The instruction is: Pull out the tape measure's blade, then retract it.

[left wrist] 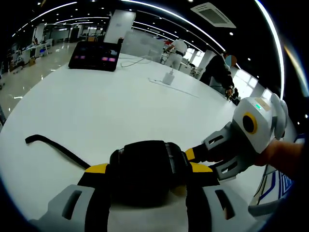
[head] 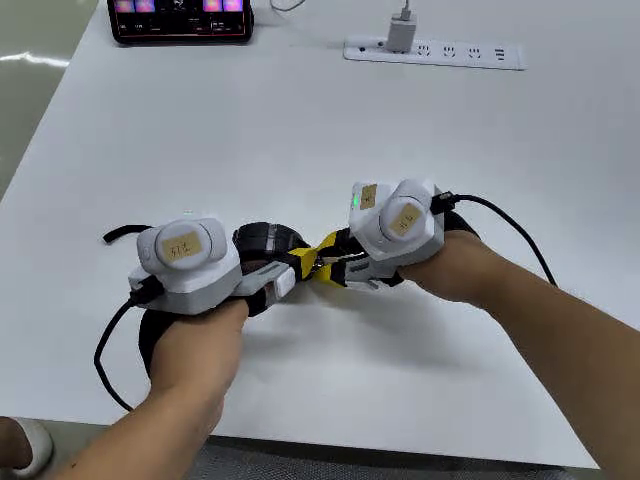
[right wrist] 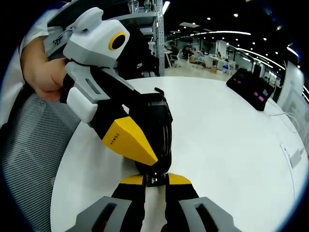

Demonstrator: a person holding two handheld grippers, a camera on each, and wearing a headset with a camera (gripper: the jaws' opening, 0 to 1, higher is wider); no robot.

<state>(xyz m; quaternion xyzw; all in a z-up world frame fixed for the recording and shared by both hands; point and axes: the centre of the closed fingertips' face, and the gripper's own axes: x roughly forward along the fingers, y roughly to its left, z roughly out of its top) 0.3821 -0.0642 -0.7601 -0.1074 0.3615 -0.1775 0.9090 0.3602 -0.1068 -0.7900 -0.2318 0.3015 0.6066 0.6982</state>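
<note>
A black tape measure (head: 266, 240) sits just above the white table (head: 300, 130), held by its case in my left gripper (head: 287, 264), which is shut on it. In the left gripper view the case (left wrist: 145, 174) spans the gap between both jaws, and a black wrist strap (left wrist: 53, 147) trails left across the table. My right gripper (head: 326, 264) meets it from the right. In the right gripper view that gripper (right wrist: 155, 181) is shut on the blade's end hook (right wrist: 155, 178), right at the case (right wrist: 161, 121). No length of blade shows between them.
A tablet with a lit screen (head: 180, 18) lies at the table's far left. A white power strip (head: 435, 50) with a charger plugged in lies at the far right. Black cables run from both grippers toward the near table edge (head: 400, 450).
</note>
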